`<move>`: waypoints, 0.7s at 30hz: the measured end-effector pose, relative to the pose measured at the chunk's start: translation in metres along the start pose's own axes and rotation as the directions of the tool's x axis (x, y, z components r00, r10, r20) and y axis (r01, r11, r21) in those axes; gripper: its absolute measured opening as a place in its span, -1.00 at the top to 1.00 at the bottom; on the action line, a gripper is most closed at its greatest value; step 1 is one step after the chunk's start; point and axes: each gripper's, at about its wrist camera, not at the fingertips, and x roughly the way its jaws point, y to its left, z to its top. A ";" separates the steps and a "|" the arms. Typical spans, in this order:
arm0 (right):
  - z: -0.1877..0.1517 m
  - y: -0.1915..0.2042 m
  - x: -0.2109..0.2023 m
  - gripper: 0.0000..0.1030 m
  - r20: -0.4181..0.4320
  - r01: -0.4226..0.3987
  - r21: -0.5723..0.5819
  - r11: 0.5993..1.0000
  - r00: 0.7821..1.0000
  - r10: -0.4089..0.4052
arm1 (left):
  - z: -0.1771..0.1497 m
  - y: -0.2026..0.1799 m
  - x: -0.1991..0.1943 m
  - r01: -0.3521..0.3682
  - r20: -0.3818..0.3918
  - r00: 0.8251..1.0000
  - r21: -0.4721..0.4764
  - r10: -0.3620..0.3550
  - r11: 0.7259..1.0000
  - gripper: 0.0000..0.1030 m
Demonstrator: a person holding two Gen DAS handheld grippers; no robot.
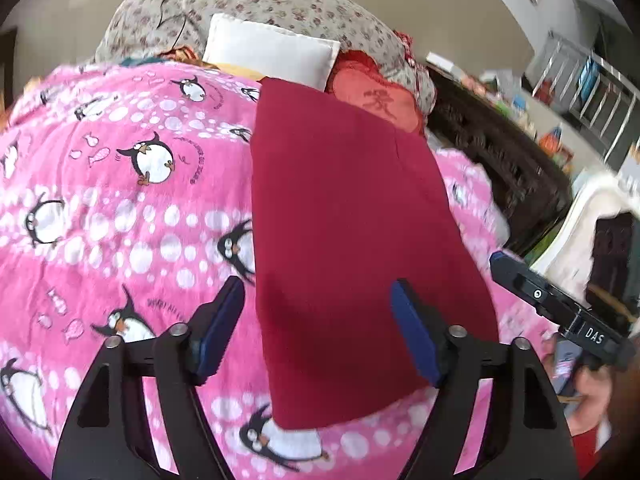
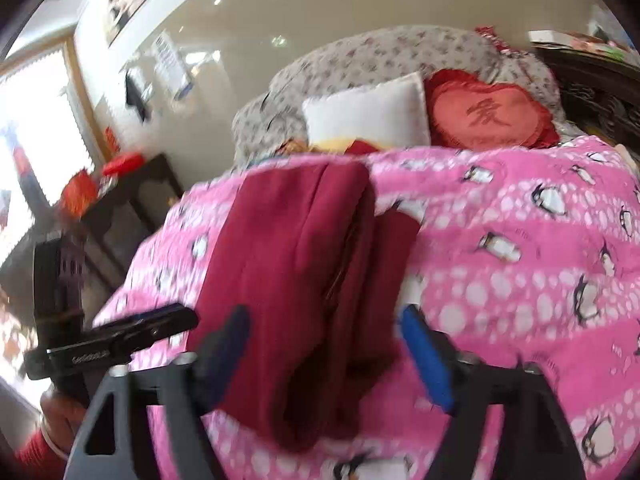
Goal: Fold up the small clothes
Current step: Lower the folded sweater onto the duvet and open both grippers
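A dark red garment (image 1: 352, 232) lies folded in a long strip on the pink penguin blanket (image 1: 120, 200). My left gripper (image 1: 316, 308) is open and empty, hovering above the garment's near end, its left finger over the blanket. In the right wrist view the garment (image 2: 304, 264) lies folded with layered edges showing. My right gripper (image 2: 324, 336) is open and empty just above its near end. The right gripper's body (image 1: 560, 308) shows at the right of the left view; the left gripper's body (image 2: 120, 336) shows at the left of the right view.
A white pillow (image 1: 272, 52), a red heart cushion (image 2: 488, 116) and a floral quilt (image 1: 280, 4) sit at the head of the bed. A dark carved wooden cabinet (image 1: 500, 172) stands right of the bed. A dark side table (image 2: 128, 208) with red items stands left.
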 end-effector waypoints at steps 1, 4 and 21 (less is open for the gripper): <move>0.005 -0.005 0.005 -0.65 0.004 -0.007 0.009 1.000 1.000 0.007 | 0.005 0.004 0.004 0.008 -0.004 1.000 -0.018 -0.008 1.000 -0.53; 0.014 -0.020 0.035 -0.65 -0.072 -0.022 0.056 0.998 0.997 0.026 | 0.015 0.012 0.021 0.021 -0.041 0.999 -0.027 -0.022 0.999 -0.53; 0.022 0.006 0.039 0.09 -0.051 -0.119 0.038 0.992 0.991 0.120 | 0.024 0.016 0.018 0.223 -0.079 0.971 -0.059 -0.227 0.973 -0.01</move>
